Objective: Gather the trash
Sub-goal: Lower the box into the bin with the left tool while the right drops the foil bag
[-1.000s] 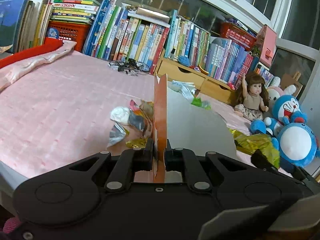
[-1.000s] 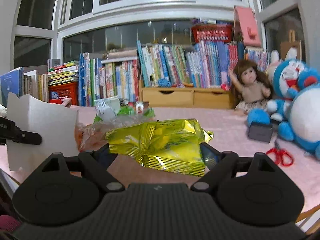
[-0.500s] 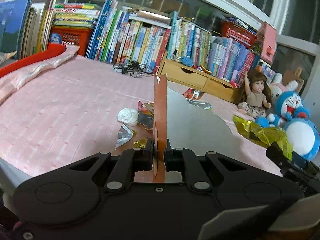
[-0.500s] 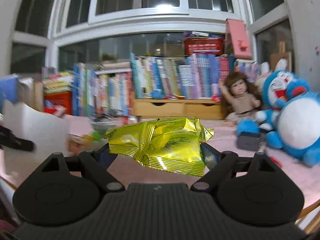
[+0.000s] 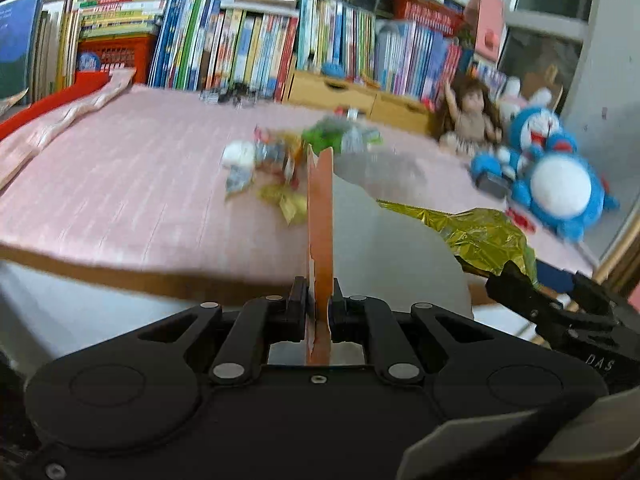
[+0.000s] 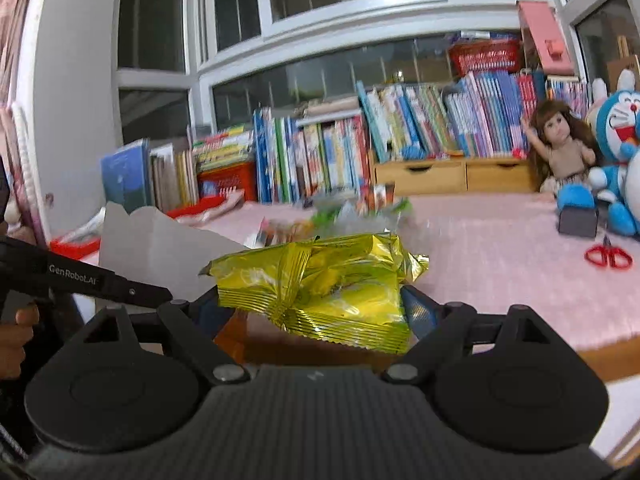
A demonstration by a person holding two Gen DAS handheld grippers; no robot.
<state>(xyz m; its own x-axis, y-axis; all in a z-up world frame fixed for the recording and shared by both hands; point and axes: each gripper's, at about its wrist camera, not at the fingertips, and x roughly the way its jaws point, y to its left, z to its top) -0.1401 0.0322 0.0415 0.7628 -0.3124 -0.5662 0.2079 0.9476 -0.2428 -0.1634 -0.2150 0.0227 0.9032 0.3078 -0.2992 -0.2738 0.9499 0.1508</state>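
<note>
My left gripper [image 5: 318, 300] is shut on an orange and white cardboard piece [image 5: 320, 232], which stands upright on edge in front of the pink table [image 5: 120, 184]. My right gripper [image 6: 320, 304] is shut on a crumpled yellow foil snack bag [image 6: 316, 280]; the same yellow bag [image 5: 480, 236] shows at the right of the left wrist view. The white cardboard [image 6: 160, 248] appears at the left of the right wrist view. A blurred pile of wrappers [image 5: 280, 164] lies on the table's middle, also seen as the wrapper pile [image 6: 344, 212] beyond the bag.
Books [image 5: 260, 44] line the back of the table, with wooden drawers [image 5: 356, 96]. A doll [image 6: 564, 148] and blue plush toys [image 5: 560, 176] sit at the right. Red scissors [image 6: 608, 256] and a small dark box [image 6: 578, 220] lie near them. A hand [image 6: 16, 332] holds the left gripper.
Both grippers have pulled back from the table toward its front edge, each keeping its item. The table edge now shows below the cardboard, and the wrapper pile sits farther away.
</note>
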